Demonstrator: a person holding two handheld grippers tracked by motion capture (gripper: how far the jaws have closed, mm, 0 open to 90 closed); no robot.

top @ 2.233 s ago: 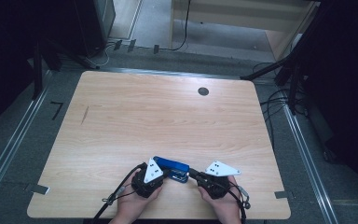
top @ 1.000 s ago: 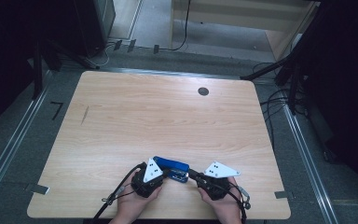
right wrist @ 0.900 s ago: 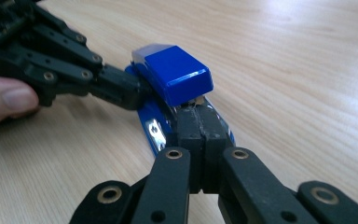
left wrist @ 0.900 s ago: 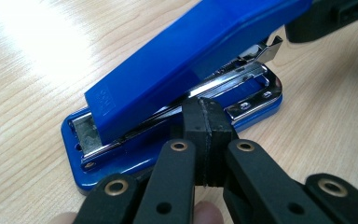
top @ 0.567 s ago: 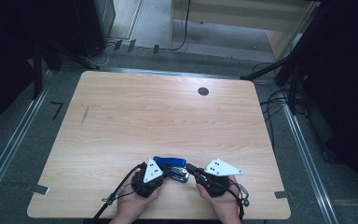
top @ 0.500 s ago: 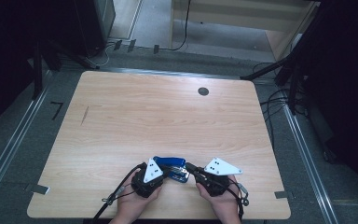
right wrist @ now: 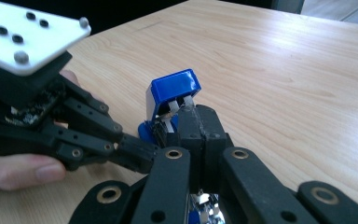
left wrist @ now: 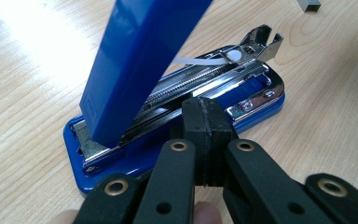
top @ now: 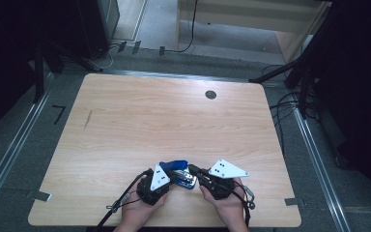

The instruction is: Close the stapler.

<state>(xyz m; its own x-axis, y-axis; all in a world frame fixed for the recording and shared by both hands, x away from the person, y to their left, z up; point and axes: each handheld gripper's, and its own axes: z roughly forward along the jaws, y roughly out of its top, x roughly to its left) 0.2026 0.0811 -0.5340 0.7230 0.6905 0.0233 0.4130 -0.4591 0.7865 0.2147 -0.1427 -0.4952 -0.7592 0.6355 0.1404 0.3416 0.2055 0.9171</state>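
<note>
The blue stapler [left wrist: 177, 121] lies near the table's [top: 125, 121] front edge, between the two grippers, its lid [left wrist: 140, 60] hinged up over the bare metal staple rail [left wrist: 200, 84]. The left gripper [left wrist: 208, 135] has its pads pressed together, tips against the stapler's side. The right gripper [right wrist: 198, 126], pads likewise together, touches under the raised lid's front end. A strip of staples [left wrist: 309, 4] lies apart.

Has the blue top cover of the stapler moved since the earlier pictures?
Yes. The stapler's top cover has swung up from its base, which stays put on the table.
</note>
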